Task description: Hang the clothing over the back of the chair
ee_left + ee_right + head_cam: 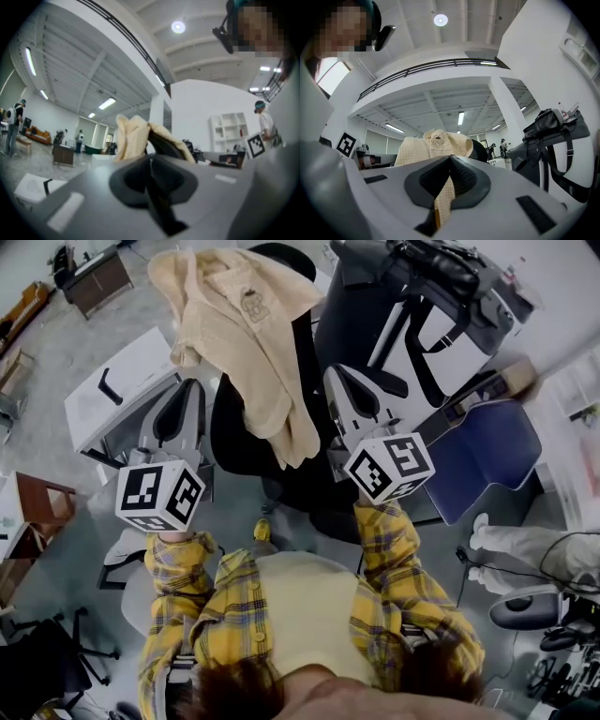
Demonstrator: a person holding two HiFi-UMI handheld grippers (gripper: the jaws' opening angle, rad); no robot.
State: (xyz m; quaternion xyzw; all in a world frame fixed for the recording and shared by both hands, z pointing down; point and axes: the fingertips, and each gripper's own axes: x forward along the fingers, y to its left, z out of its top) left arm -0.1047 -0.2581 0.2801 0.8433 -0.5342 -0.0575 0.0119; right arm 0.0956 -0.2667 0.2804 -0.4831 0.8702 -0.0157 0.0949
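clothing (246,334) over chair (239,442) back | sleeve edge (302,451) near right tool (342,381)

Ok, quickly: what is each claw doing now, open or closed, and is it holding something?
Left claw: closed, nothing in it.
Right claw: closed on a strip of the cream garment.

The jacket (246,343) hangs on the chair (239,442) back. A bag (439,263) sits right of it, a table (122,388) left.
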